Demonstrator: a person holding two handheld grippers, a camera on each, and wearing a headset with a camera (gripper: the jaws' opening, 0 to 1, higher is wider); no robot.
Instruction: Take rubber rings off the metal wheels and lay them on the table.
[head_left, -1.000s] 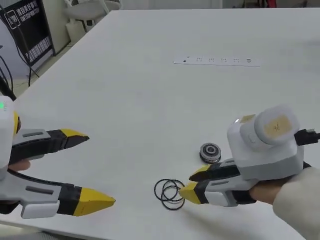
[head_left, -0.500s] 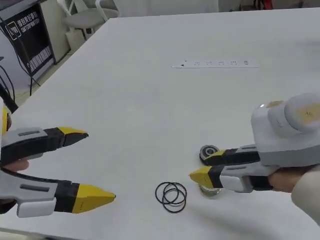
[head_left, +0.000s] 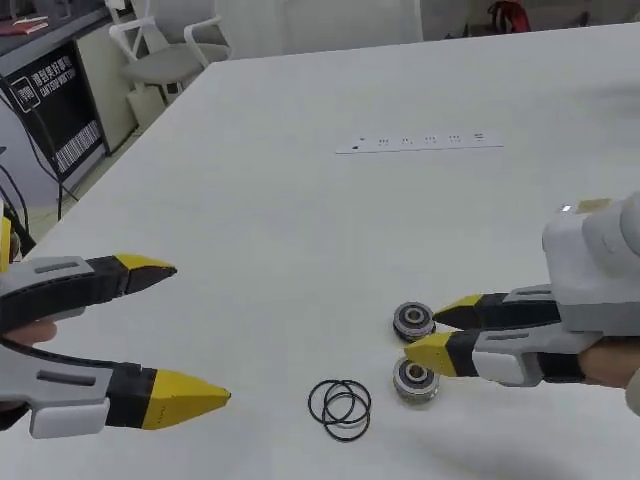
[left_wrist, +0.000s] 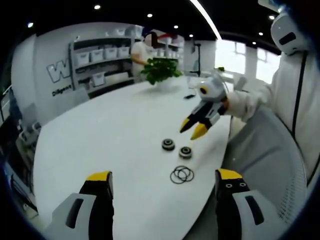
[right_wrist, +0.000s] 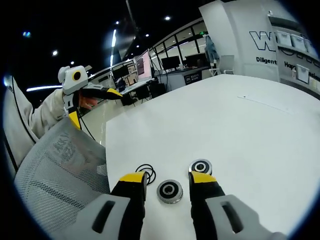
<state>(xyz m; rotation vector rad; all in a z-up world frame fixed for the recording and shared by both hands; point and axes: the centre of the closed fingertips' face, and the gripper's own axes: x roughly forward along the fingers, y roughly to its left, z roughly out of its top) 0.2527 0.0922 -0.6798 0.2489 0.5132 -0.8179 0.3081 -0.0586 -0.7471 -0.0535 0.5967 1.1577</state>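
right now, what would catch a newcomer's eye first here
The yellow-tipped right tongs, open, point at two metal wheels near the front edge of the white table. Just left of them lies a pile of black rubber rings, with the left tongs wide open further left.

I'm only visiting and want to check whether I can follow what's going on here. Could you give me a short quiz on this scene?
1. How many metal wheels lie on the table?
2. True or false: the left tool is shut on the rubber rings.
3. Which is nearer the wheels? A. the left tool B. the right tool

Key
1. Two.
2. False: the left tool is open, and the rubber rings lie loose on the table.
3. B.
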